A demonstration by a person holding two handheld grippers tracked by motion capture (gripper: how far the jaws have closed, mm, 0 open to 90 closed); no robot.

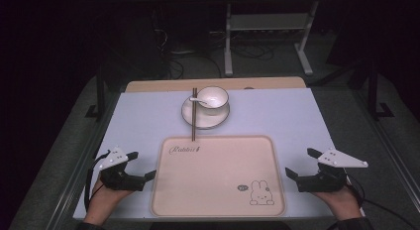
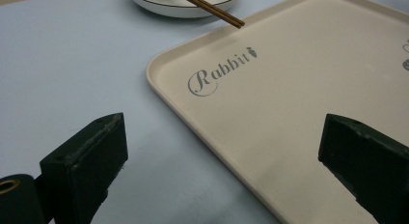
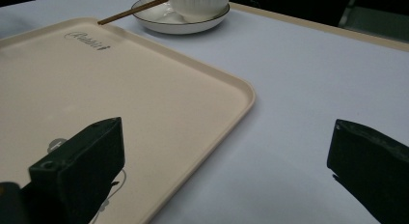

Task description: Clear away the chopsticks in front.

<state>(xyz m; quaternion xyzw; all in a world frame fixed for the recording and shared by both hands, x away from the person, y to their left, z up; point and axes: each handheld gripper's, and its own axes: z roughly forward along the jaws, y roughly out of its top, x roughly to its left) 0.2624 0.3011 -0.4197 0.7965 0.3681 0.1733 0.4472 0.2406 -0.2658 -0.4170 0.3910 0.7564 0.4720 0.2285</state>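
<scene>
Cream-coloured, one tray [image 1: 218,175] lies centre, one plate [image 1: 190,118], one bowl [image 1: 214,97], two chopsticks [image 1: 194,116] at twelve o'clock; left gripper [image 1: 140,165] at nine, right gripper [image 1: 301,163] at three, both jaws wide, empty.

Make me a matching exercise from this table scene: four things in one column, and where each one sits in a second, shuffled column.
Things:
1. bowl
2. chopsticks
3. tray
4. spoon

Places:
A. flat on the table between the two claws
B. standing on the plate
C. lying across the plate, tips reaching the tray's far edge
D. resting in the bowl, handle over its left rim

Pairs: 1-B, 2-C, 3-A, 4-D
</scene>
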